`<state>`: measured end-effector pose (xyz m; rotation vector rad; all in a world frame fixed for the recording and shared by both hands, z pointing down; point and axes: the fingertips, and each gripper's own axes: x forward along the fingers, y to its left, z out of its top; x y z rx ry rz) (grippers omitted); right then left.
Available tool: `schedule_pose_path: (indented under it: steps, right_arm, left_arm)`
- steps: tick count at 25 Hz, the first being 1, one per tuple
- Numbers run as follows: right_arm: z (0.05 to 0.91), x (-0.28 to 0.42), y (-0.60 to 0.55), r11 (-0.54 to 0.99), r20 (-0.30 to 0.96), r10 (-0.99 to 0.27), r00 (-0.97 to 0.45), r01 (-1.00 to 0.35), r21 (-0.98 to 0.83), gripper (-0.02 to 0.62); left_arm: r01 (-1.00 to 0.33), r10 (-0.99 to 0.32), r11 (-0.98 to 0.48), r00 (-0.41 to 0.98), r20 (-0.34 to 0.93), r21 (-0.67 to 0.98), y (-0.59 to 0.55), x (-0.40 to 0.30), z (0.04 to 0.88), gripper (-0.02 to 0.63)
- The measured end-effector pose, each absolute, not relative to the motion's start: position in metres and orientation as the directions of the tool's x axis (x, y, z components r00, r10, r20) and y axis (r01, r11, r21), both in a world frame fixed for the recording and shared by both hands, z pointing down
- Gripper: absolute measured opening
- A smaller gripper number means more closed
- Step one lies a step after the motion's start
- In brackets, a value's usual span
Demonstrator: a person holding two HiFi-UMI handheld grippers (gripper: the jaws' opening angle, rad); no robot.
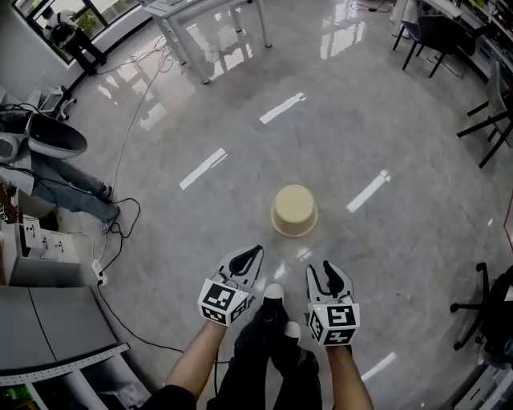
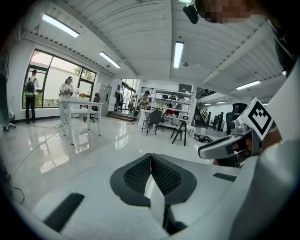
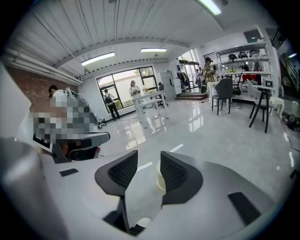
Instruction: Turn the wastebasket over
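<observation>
The wastebasket (image 1: 294,210) stands upright on the floor, ahead of and between the two tongs, touching neither. The left tongs (image 1: 253,251) are closed and empty. The right tongs (image 1: 328,267) are parted, gripping nothing.

The head camera looks steeply down past the person's own legs onto the glossy grey floor (image 1: 361,120). The left tongs (image 1: 255,251) and right tongs (image 1: 327,274) sit low in its picture, and the cream round wastebasket (image 1: 294,210) is just beyond them. Each tongs camera rides close behind its own jaws and faces low across the room, one over the left tongs (image 2: 151,157) and the other over the right tongs (image 3: 149,158), whose gap frames a sliver of the wastebasket (image 3: 160,179). All three views share the white long-legged table (image 1: 184,10) (image 2: 79,102) (image 3: 149,97) near the windows, and each tongs camera catches the other tongs at its side edge.
</observation>
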<state>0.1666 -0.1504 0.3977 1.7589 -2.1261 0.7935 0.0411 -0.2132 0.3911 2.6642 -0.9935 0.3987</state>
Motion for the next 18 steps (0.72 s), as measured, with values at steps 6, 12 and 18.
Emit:
schedule_pose_path:
  steps: [6,12,18]
  right_arm:
    - [0.519,0.183,-0.211,0.112,0.506,-0.833,-0.223,-0.964,-0.239,0.158]
    - [0.653,0.199,-0.258,0.112,0.514,-0.831,-0.213,-0.969,-0.221,0.18]
    - [0.755,0.216,-0.304,0.089,0.517,-0.833,-0.197,-0.97,-0.227,0.21]
  left_arm:
    - [-0.659,-0.593,-0.747,0.718,0.364,0.083,-0.267,0.055,0.519,0.009]
    - [-0.649,-0.57,-0.756,0.719,0.398,0.09,-0.313,0.075,0.651,0.01]
    - [-0.656,-0.552,-0.747,0.703,0.448,0.109,-0.355,0.086,0.76,0.094]
